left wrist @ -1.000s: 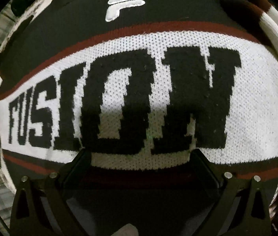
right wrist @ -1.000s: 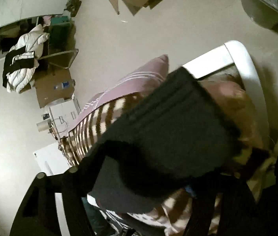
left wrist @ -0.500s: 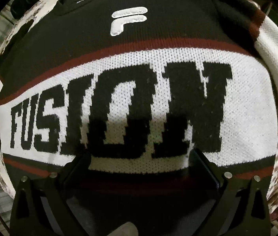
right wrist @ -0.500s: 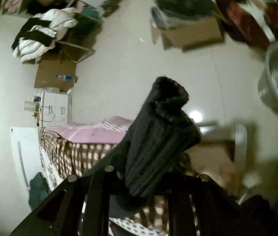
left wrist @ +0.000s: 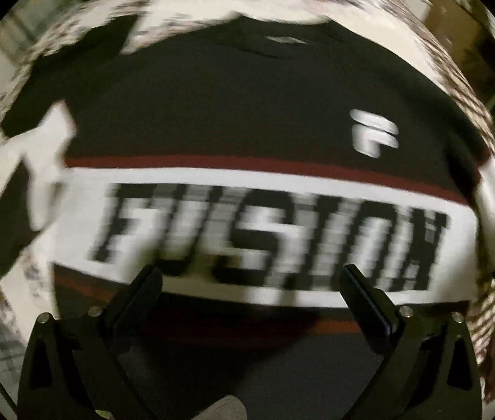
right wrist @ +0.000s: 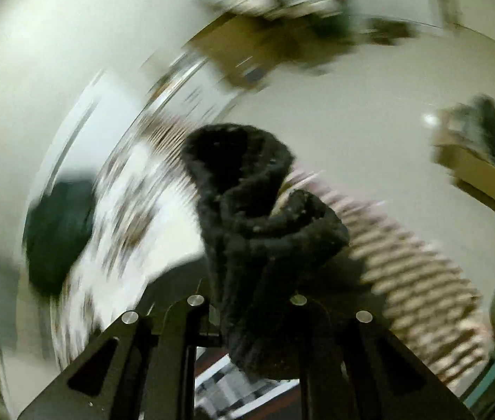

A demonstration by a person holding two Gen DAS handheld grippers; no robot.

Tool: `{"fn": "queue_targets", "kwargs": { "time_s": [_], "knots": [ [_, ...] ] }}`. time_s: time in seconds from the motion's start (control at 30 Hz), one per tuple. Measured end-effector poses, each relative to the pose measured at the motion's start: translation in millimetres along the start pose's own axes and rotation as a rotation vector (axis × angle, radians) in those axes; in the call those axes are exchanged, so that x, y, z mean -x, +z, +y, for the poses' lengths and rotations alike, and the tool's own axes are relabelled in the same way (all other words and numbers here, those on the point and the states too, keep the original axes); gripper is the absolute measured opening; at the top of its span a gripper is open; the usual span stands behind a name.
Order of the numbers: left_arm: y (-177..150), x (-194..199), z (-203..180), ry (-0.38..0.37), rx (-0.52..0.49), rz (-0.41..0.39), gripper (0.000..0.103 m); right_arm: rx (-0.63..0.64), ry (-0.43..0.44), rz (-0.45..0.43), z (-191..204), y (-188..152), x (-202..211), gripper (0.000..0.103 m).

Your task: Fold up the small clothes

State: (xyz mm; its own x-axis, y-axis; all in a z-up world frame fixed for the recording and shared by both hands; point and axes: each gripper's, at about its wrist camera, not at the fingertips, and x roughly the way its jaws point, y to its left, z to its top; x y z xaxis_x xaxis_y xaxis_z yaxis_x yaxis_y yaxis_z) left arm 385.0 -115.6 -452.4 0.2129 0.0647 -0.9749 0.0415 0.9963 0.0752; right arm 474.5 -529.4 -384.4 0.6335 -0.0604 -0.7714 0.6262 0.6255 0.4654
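We see the bed (left wrist: 370,7) with its patterned cover carrying the black sweater (left wrist: 233,112), spread face up across most of it, the chest lettering readable and the body not yet folded. Our left hand-held gripper (left wrist: 247,276) hangs over its lower edge, fingers apart and empty. Our right hand-held gripper (right wrist: 247,306) is clamped on the black ribbed cuff (right wrist: 261,217), so we judge folding has barely begun.

Floor (right wrist: 370,112): pale, glossy, one bright glare spot.
Bed cover (right wrist: 125,203): white, brown-speckled, blurred.
Striped bedding (right wrist: 419,280): brown and cream.
Cardboard boxes (right wrist: 247,52): brown, on floor.
Dark green bundle (right wrist: 58,238): beside bed.
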Motion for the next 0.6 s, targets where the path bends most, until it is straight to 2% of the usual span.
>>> {"fn": "queue_targets", "kwargs": {
  "time_s": [0.13,0.2,0.33,0.43,0.5,0.53,0.6],
  "knots": [
    [-9,0,79,0.075,0.087,-0.012,0.103,0.219,0.074,0.203,129,-83,-85,0.016],
    [-21,1,106,0.107,0.125,-0.001,0.103,0.327,0.092,0.320,184,-146,-132,0.016],
    [-43,-13,158,0.154,0.198,0.051,0.103,0.522,0.101,0.481,253,-270,-194,0.016],
    [-56,-19,184,0.166,0.240,0.078,0.103,0.628,0.070,0.536,276,-342,-221,0.016],
    [-61,-24,196,0.163,0.259,0.092,0.103,0.703,0.038,0.554,279,-368,-232,0.016],
    [-63,-26,201,0.160,0.266,0.097,0.103,0.725,0.028,0.583,276,-378,-237,0.020],
    [-63,-23,202,0.141,0.278,0.099,0.103,0.744,0.027,0.665,273,-385,-241,0.034]
  ]
}}
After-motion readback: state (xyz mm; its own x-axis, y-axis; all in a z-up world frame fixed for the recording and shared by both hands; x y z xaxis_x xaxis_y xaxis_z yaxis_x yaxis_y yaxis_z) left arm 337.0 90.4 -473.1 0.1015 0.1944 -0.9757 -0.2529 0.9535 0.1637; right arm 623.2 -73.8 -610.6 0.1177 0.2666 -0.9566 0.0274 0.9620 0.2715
